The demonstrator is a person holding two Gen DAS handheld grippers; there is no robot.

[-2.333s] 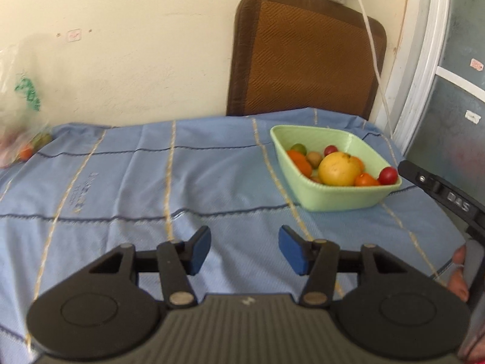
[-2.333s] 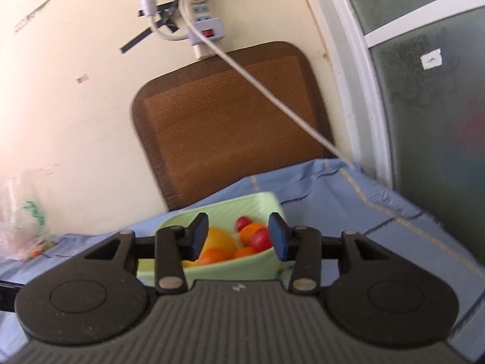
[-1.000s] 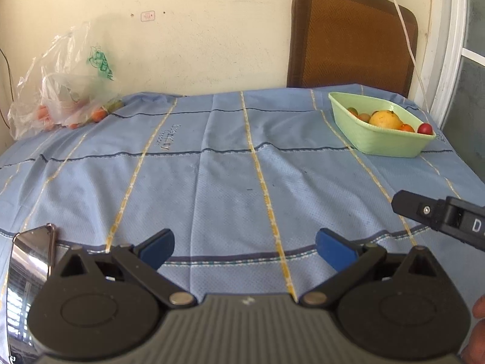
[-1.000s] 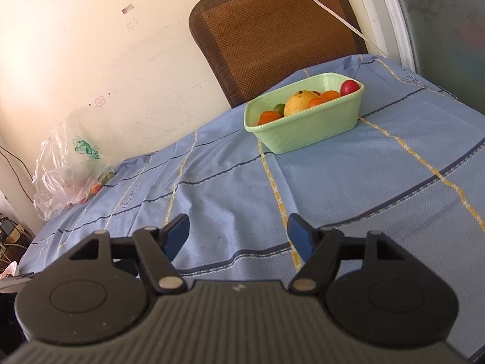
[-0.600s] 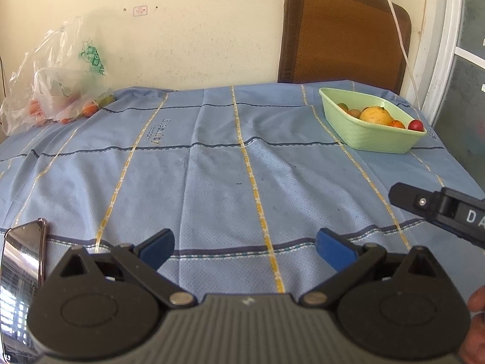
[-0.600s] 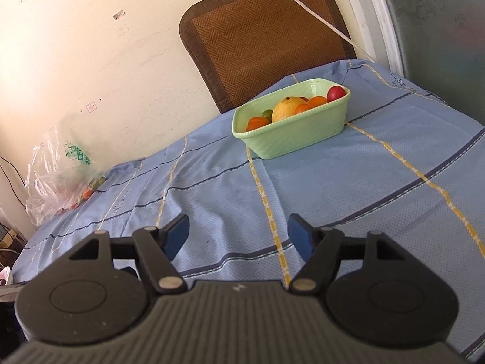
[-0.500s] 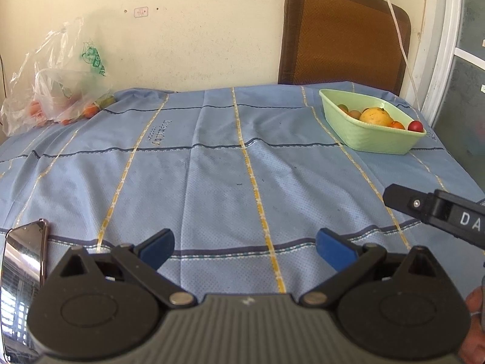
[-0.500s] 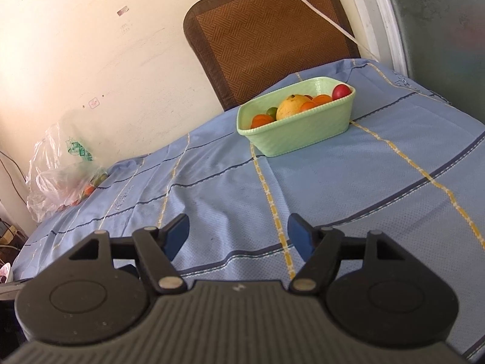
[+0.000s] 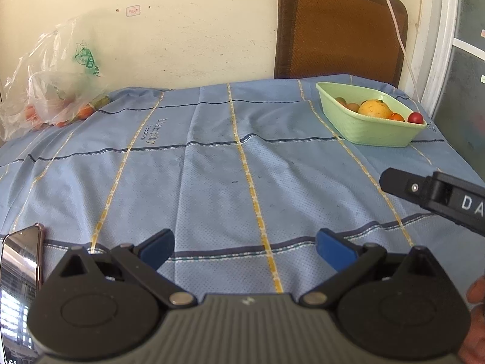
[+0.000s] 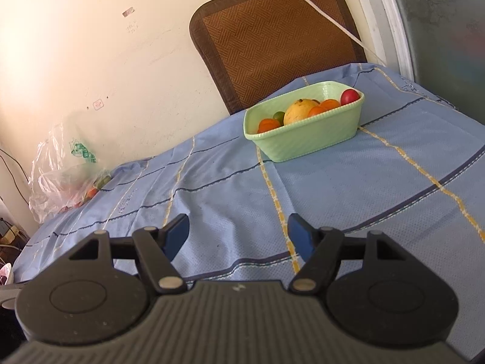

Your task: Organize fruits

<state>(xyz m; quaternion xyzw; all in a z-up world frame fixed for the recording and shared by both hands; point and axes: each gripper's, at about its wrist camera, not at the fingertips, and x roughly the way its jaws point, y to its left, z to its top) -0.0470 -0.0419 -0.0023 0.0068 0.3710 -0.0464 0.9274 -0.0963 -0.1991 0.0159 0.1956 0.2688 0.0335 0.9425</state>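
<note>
Both tongs hang empty over the near edge of the worktop [image 9: 212, 166], which is covered in a blue cloth with yellow stripes; left tongs [image 9: 244, 247] stand wide apart with nothing between the blue pads; right tongs [image 10: 238, 232] likewise spread, nothing gripped; from the left wrist view the right tongs show as a black bar [image 9: 436, 194] coming in at the right edge, with a bit of the person's hand [image 9: 476, 300] below it.

The fruits sit in a green basket [image 10: 306, 136] at the far right of the worktop, well apart from both tongs; in it a large yellow-orange fruit [image 10: 298, 110], a red round one [image 10: 349, 96] at the corner, several small orange ones and a green one; more fruit appears to be in a clear plastic bag [image 9: 54, 91] at the far left, against the wall.

Step judged: either a pause between picks or the task near its end, since no loose fruit lies on the cloth; if more is to go, the next move calls for a long reach to the bag at far left, and an opening or pulling of the thin plastic before any pick.

Hard to tell: the bag's contents are blurred behind the film, only orange and green blobs; the lower layer of the basket is hidden by its wall and the top fruit; a phone-like slab [image 9: 19, 261] is cut off at the left edge of the left wrist view.
</note>
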